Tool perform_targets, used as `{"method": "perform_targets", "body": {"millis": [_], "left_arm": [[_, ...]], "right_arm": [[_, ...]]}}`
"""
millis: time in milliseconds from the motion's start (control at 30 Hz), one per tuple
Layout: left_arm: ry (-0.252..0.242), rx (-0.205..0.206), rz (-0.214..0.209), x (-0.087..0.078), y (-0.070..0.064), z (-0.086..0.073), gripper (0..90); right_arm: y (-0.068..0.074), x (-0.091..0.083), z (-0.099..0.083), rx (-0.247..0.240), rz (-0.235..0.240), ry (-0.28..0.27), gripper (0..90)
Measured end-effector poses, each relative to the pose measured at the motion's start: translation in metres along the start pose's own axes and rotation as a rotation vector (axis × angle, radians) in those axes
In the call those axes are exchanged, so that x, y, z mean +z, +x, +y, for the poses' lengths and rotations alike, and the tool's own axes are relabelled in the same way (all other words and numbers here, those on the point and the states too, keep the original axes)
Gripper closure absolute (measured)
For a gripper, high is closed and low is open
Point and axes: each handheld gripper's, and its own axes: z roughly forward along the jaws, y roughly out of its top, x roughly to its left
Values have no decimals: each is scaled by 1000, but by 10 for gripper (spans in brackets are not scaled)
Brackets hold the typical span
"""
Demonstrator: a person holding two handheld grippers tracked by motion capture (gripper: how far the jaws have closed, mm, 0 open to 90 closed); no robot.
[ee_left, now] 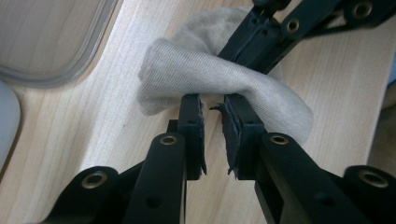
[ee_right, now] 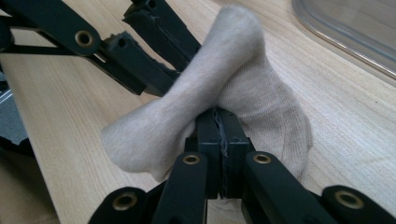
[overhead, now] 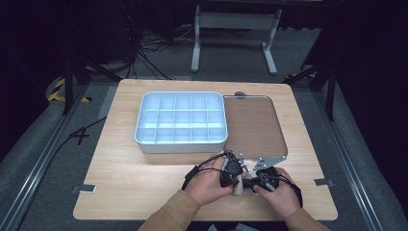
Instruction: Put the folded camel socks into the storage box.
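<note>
**Beige sock caught between two hand-held grippers at the near edge of the table**

A person's two hands meet at the near edge of a light wooden table (overhead: 144, 178), each holding a black two-jaw gripper. Between them lies a small beige sock (overhead: 237, 188), bunched and resting on the wood just in front of the clear tray lid.

The right gripper (ee_right: 219, 123) has its jaws pressed together on a fold of the sock (ee_right: 210, 93); the pads meet with cloth pinched between them, and the fabric rises over the jaw tips in a twisted band, spreading down on both sides. Beyond it, in the right gripper view, the other gripper's jaws reach in from the upper left against the far side of the sock.

The left gripper (ee_left: 212, 105) stands with its jaws a little apart, a narrow gap showing between the worn pads. Their tips touch the near edge of the sock (ee_left: 205, 70), which drapes just ahead of them; the jaws do not close on it. In that view the right gripper's jaws come in from the upper right, lying over the cloth.

Farther back on the table sit a white compartment box (overhead: 181, 121) with its cells empty and, touching its right side, a transparent lid (overhead: 253, 126) lying flat
</note>
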Motion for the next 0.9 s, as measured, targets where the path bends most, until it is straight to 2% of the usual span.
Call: {"method": "perform_targets", "body": {"millis": [67, 167, 200, 300, 367, 433, 467, 600, 633, 800, 867, 900], "left_arm": [[11, -8, -7, 0, 0, 0, 761], [16, -8, -4, 0, 0, 0, 759], [14, -8, -3, 0, 0, 0, 759], [12, -8, -3, 0, 0, 1, 759], [8, -7, -1, -1, -1, 1, 759], [8, -9, 1, -1, -2, 1, 758], [-1, -2, 4, -2, -2, 2, 758], [-1, 5, 8, -3, -2, 2, 757], [-11, 2, 15, -3, -2, 2, 758], [-27, 14, 13, -5, -3, 3, 761], [-37, 32, 17, -6, -4, 5, 760], [-45, 26, 15, -5, -5, 5, 757]], "right_arm": [[-2, -9, 0, 14, 7, -18, 893], [-11, -33, -2, 34, -25, -62, 886], [-14, -38, -3, 46, -35, -62, 879], [-29, -48, -11, 91, -89, -15, 878], [-37, -43, -18, 126, -86, 41, 884], [-38, -40, -19, 129, -80, 60, 885], [-37, -32, -21, 126, -66, 87, 887], [-34, -26, -20, 119, -61, 96, 887], [-32, -23, -20, 115, -45, 83, 889], [-30, -19, -18, 115, -25, 72, 889], [-28, -16, -16, 108, -16, 66, 891], [-27, -15, -15, 105, -11, 67, 892]]}}
